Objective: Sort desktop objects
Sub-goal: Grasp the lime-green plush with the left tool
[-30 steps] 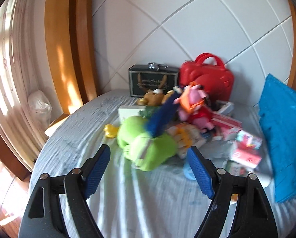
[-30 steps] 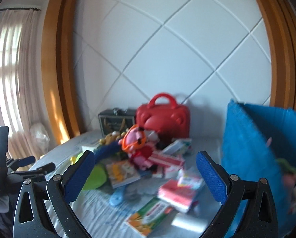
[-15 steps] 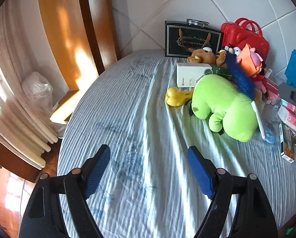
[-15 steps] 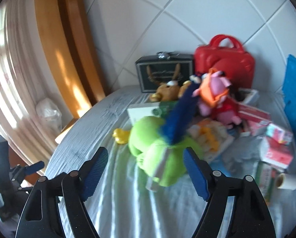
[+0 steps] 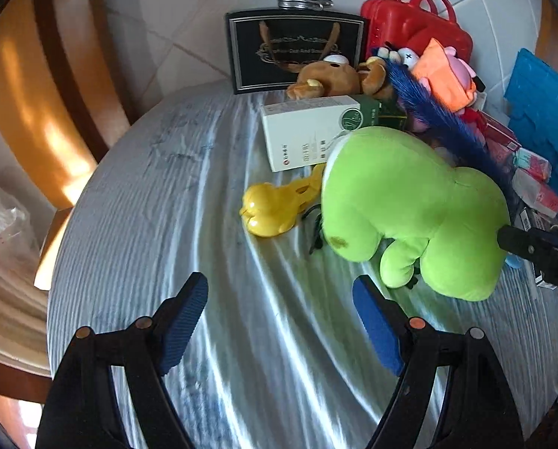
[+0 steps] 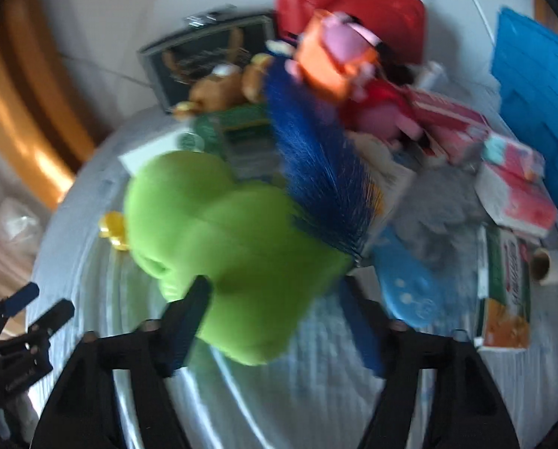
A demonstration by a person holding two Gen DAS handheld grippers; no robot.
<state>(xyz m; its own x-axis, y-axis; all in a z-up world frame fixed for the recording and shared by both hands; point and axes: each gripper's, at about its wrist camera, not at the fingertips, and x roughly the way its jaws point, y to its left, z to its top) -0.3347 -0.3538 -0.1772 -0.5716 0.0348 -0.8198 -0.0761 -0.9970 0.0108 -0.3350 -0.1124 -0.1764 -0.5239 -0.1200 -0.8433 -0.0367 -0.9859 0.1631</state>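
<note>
A pile of toys and boxes lies on a round table under a grey cloth (image 5: 174, 205). A big green plush (image 5: 410, 205) lies at the front of it, with a yellow duck toy (image 5: 271, 207) to its left. My left gripper (image 5: 279, 318) hangs open over bare cloth, a little short of both. My right gripper (image 6: 271, 321) is low over the green plush (image 6: 234, 232). Its jaws are opening and the plush's near end sits between the fingers, which do not clamp it. The view is blurred. A blue feathery tail (image 6: 316, 164) lies across the plush.
Behind stand a black tin box (image 5: 294, 45), a red case (image 5: 417, 22), a brown plush (image 5: 331, 78), a pink-and-orange plush (image 6: 339, 56) and a white box (image 5: 309, 131). Right: pink boxes (image 6: 518, 198), a green-orange box (image 6: 503, 292), a tape roll (image 6: 552, 262), a blue panel (image 6: 540, 93).
Both grippers have dropped toward the table and tipped downward. The right one has closed in on the green plush, now between its fingers. The left one has neared the duck.
</note>
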